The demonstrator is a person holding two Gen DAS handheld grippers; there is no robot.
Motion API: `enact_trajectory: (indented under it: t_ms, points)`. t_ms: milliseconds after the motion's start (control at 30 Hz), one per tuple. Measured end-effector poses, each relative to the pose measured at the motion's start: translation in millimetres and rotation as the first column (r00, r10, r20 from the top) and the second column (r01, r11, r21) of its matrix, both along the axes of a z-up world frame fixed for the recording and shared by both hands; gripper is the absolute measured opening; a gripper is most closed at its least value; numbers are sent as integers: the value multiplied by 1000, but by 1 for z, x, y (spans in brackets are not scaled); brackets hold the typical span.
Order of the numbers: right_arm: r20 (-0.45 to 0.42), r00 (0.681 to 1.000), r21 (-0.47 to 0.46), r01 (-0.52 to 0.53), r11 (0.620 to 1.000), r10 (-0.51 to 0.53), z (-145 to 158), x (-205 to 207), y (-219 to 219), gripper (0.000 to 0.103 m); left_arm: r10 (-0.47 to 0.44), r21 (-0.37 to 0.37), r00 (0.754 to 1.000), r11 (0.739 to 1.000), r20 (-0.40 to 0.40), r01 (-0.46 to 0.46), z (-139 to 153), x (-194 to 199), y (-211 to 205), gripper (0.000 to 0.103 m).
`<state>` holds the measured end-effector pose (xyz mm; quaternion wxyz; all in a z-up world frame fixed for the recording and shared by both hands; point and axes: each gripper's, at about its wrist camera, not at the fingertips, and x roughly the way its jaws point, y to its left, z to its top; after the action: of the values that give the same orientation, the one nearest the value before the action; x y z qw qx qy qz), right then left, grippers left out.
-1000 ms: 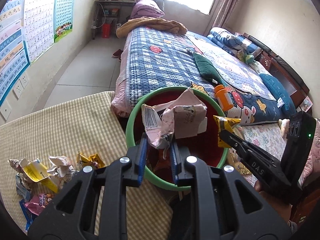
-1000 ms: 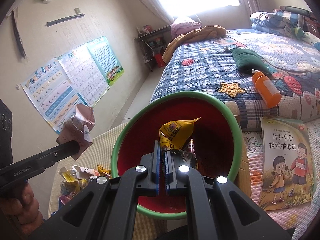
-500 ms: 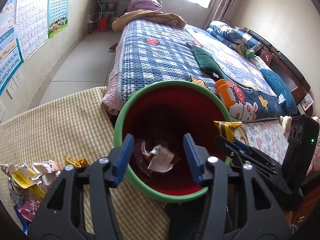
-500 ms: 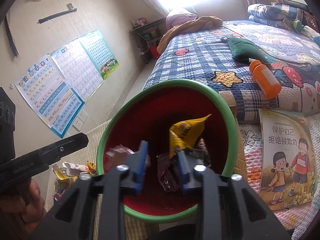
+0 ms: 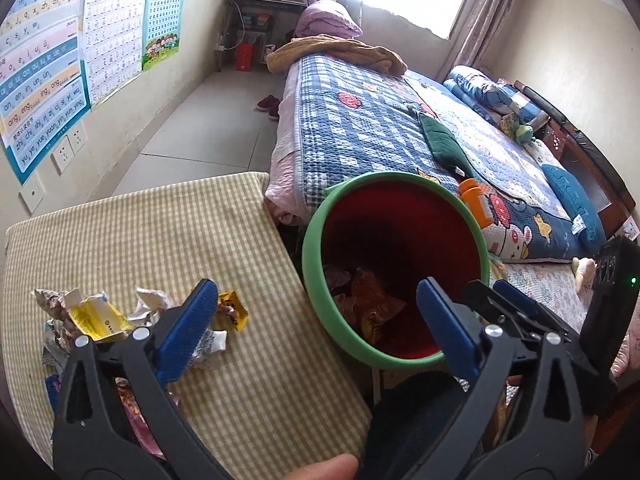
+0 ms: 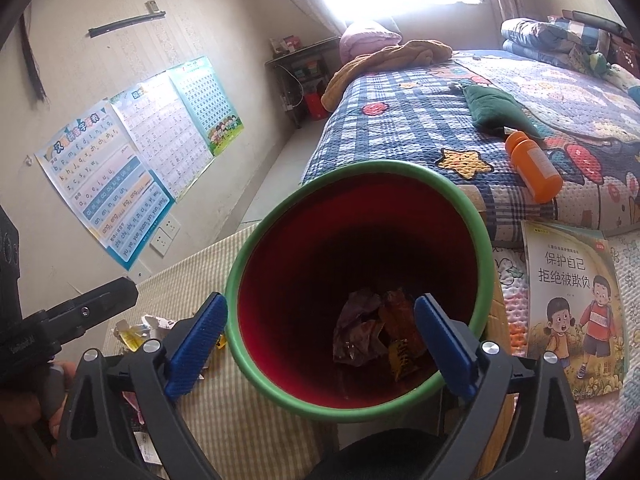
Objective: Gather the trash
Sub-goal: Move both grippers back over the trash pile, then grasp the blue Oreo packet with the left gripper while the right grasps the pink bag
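A red bin with a green rim [image 5: 316,264] [image 6: 486,264] stands beside the checked table. Crumpled wrappers [image 5: 372,308] [image 6: 372,332] lie at its bottom. My left gripper [image 5: 316,304] hangs over the table edge and the bin's near rim, its jaws still opening, nothing between them. More wrappers [image 5: 100,316] [image 6: 136,332] are heaped on the table at the left, partly hidden by my left finger. My right gripper [image 6: 320,320] hovers over the bin mouth, jaws opening wide and empty; it also shows at the right of the left wrist view [image 5: 500,300].
The table [image 5: 160,232] wears a yellow checked cloth. A bed with a blue patchwork quilt [image 5: 360,128] lies behind the bin, carrying an orange bottle [image 6: 532,168] and a green cushion [image 6: 496,110]. A picture book [image 6: 568,304] rests at the right. Posters [image 5: 44,80] line the left wall.
Both grippers let go: the pink-white wrapper fell from the left, the yellow packet from the right, into the bin. Both sets of jaws spread wide. The left gripper shifted left toward the table.
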<state>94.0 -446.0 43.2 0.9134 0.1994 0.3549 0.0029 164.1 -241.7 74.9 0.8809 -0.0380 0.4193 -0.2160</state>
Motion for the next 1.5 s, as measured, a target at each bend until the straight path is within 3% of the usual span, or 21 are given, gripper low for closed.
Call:
enact_trajectory:
  t_ms: [333, 567, 867, 1167, 1500]
  points:
    - [-3, 997, -26, -77, 997, 77, 14, -17, 60, 96, 102, -18, 995, 995, 12, -102, 5, -37, 82, 97]
    - [-9, 982, -49, -189, 981, 189, 18, -20, 115, 96, 222, -9, 975, 975, 0, -222, -7, -64, 147, 97]
    - [-71, 947, -59, -319, 946, 314, -5, -12, 181, 96, 352, -20, 934, 935, -69, -354, -36, -91, 219, 97]
    - [-171, 885, -104, -453, 886, 433, -38, -8, 245, 96, 424, -52, 893, 899, -151, -435, -72, -102, 267, 97]
    - [-211, 842, -129, -528, 840, 497, -51, 1, 287, 95, 423, -26, 871, 897, -250, -442, -104, -101, 286, 97]
